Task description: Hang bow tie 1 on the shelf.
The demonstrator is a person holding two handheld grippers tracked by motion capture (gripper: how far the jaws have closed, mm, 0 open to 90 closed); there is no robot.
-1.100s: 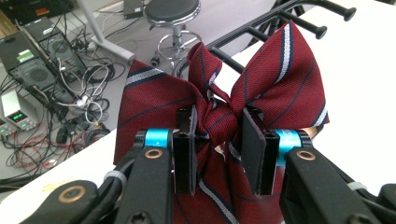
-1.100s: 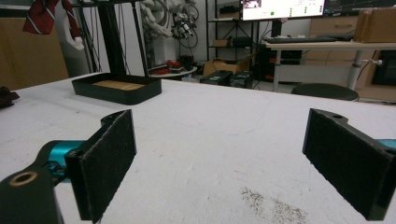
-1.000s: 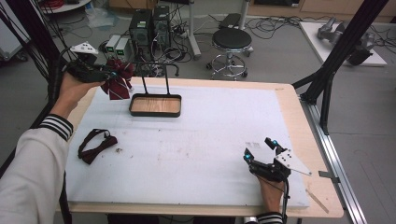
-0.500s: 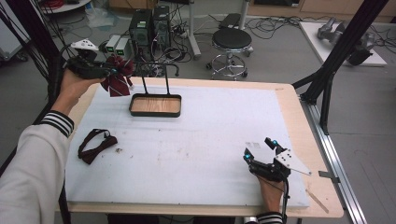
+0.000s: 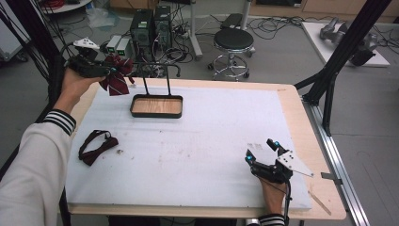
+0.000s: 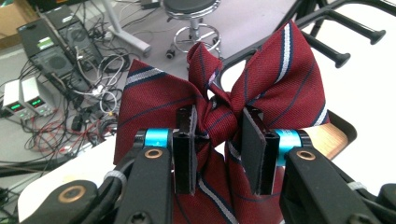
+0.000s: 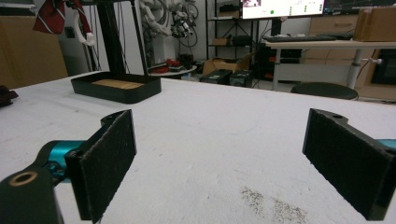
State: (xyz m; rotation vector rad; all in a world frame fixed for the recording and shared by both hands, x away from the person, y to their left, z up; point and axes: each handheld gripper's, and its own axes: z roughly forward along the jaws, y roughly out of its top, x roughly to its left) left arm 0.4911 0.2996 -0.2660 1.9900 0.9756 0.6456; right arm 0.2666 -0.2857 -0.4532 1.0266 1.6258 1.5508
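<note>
A white mat (image 5: pixel 197 155) covers the wooden table, with computers and cables on the floor beyond. The left gripper (image 6: pixel 217 135) is raised off the mat's far left corner, jaws pinching the knot of a red striped bow tie (image 6: pixel 266 88) just beside the black stand's (image 5: pixel 156 104) rail. The right gripper (image 5: pixel 262 151) rests low on the mat, jaws wide apart and empty. A dark bow tie (image 5: pixel 96 146) lies well below the left gripper.

Black left gripper (image 6: pixel 217 149) with cyan collars, brass-ringed screws (grey plate on top); right gripper (image 5: pixel 263 153) matches; white sleeve (image 5: pixel 33 165), navy-striped cuff.
</note>
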